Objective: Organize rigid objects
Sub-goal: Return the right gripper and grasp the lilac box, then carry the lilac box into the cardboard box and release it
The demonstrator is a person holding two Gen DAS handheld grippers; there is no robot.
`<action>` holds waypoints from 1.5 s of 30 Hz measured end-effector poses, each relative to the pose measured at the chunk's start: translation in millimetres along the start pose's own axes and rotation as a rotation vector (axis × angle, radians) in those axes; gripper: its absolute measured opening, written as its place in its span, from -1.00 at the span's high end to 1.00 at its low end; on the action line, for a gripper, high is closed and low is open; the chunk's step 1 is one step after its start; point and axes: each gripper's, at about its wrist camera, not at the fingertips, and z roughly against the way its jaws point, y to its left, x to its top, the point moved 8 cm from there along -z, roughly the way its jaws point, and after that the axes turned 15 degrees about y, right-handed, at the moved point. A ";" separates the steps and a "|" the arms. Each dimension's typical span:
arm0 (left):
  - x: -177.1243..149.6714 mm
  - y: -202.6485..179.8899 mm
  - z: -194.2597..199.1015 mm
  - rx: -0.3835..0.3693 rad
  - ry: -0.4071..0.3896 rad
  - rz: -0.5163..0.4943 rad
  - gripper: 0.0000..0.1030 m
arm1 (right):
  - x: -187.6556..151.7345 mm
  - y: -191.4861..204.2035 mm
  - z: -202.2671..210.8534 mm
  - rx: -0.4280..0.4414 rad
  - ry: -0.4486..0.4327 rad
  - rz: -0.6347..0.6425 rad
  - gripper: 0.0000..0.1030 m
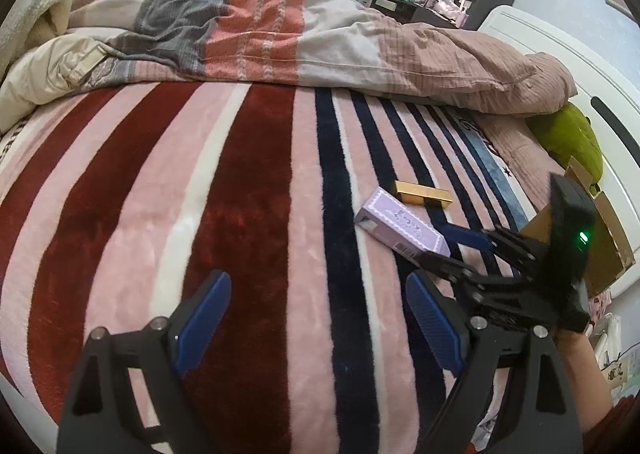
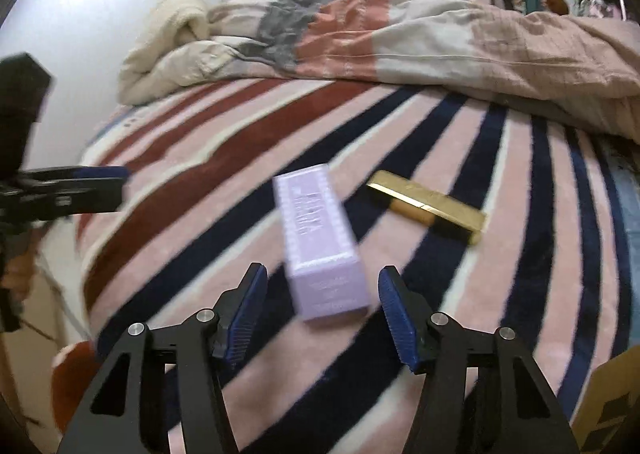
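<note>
A lilac carton point(image 2: 320, 246) lies on the striped blanket point(image 2: 520, 254), its near end between the blue pads of my right gripper point(image 2: 322, 270). A gap shows on each side, so the pads do not press on it and the gripper is open. A gold bar-shaped box point(image 2: 428, 202) lies just to the right of the carton. In the left wrist view the lilac carton point(image 1: 400, 228) and gold box point(image 1: 424, 193) sit to the right, with the right gripper point(image 1: 448, 250) straddling the carton's end. My left gripper point(image 1: 318, 280) hovers open over bare blanket, holding nothing.
A rumpled pink, grey and beige quilt point(image 1: 280, 34) is piled across the back of the bed. A brown cardboard box point(image 1: 608, 238) stands at the bed's right edge by a green plush point(image 1: 576, 138) and the white bed frame point(image 1: 560, 50). Shelves with clutter stand behind.
</note>
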 end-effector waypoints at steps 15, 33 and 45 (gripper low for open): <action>19.8 -80.2 36.8 -0.275 -0.022 -0.030 -0.70 | 0.7 40.7 73.5 0.042 -0.069 0.096 0.36; 60.6 -345.3 31.9 -0.485 0.065 -0.341 0.22 | -77.4 -83.0 253.5 -0.060 -0.249 -0.105 0.37; 51.5 -363.4 -12.7 -0.290 0.148 -0.370 -0.43 | -107.1 -125.7 228.0 -0.138 -0.059 -0.217 0.27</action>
